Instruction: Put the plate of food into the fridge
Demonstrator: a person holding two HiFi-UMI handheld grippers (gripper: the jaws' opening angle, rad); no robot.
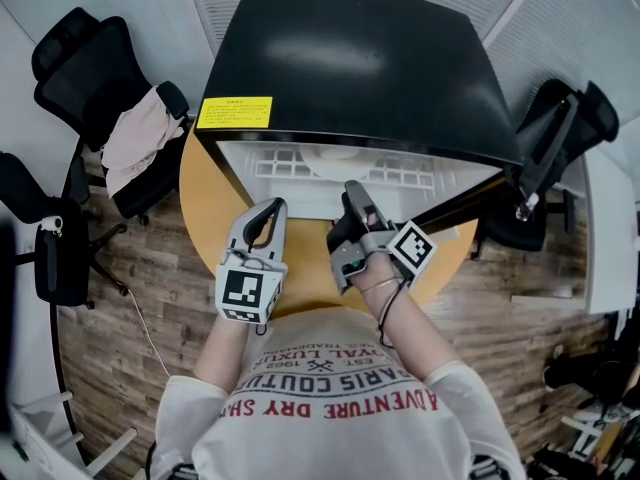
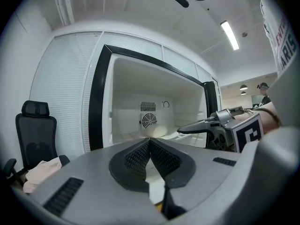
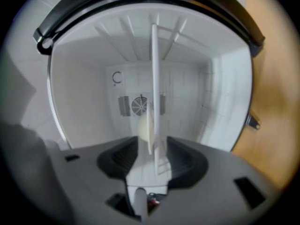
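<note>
The black mini fridge (image 1: 350,58) stands open on a round wooden table (image 1: 205,198). Inside it, a white plate with a pale lump of food (image 1: 335,154) rests on the white wire shelf (image 1: 275,164). In the left gripper view the food (image 2: 158,131) lies deep in the fridge, below the fan. My right gripper (image 1: 352,193) reaches into the opening, rolled on its side. Its view shows the plate (image 3: 144,125) edge-on, just past the jaws. The right gripper (image 3: 151,146) is open and its pads press on nothing. My left gripper (image 1: 270,210) hovers before the fridge; it (image 2: 150,142) is shut and empty.
The fridge door (image 1: 470,200) swings out to the right. A black office chair draped with a pinkish cloth (image 1: 140,138) stands left of the table, and another chair (image 1: 560,128) stands at the right. The floor is wood-patterned.
</note>
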